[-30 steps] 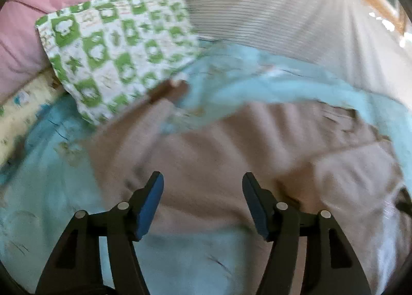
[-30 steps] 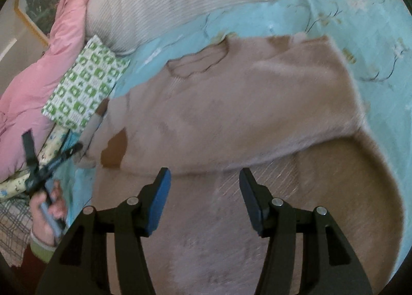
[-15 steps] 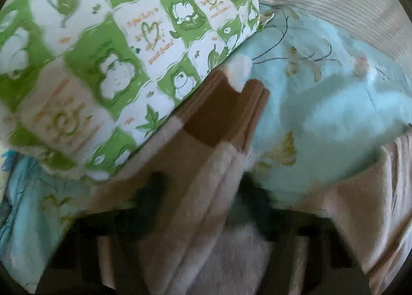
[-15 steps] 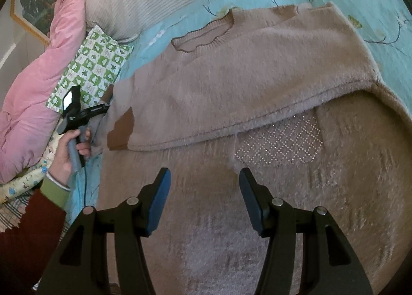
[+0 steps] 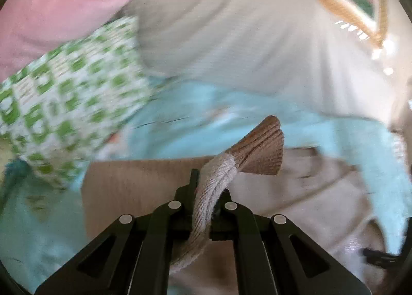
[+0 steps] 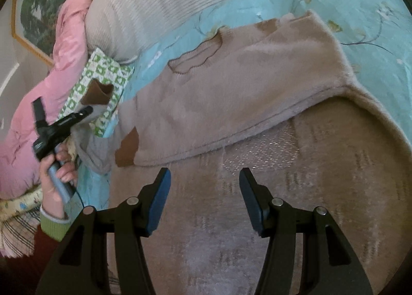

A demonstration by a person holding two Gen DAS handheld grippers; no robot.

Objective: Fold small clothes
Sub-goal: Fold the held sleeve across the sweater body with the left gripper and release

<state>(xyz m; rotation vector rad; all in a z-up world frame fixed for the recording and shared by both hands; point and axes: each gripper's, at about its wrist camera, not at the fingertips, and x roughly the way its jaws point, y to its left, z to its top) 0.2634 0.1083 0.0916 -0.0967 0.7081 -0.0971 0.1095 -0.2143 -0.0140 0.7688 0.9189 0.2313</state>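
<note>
Turquoise floral bedsheet [image 6: 365, 4] covers the bed, and on it lies the beige sweater [image 6: 244, 89], spread flat with its neckline toward the striped cream bolster [image 6: 164, 4]. Its lower half is folded up over the body, and the folded edge runs just ahead of the right gripper [image 6: 204, 187]. One sleeve [image 5: 213, 181] is lifted off the sheet: the left gripper [image 5: 203, 189] has its fingers pressed together on the sleeve just behind the brown cuff [image 5: 260, 151], which fans out past the tips. From the right wrist view, that cuff hangs in front of the green-and-white checked pillow [image 6: 103, 81], at the sweater's left side. A second brown cuff [image 6: 128, 148] lies flat against the sweater's folded edge. The right gripper hovers with its fingers spread wide, nothing between them, over a beige-grey blanket [image 6: 309, 192] that spreads below the sweater. Beyond the checked pillow sits a pink quilt [image 6: 46, 104]. To the right of the sweater the sheet carries only its printed pattern. No containers are in view.
</note>
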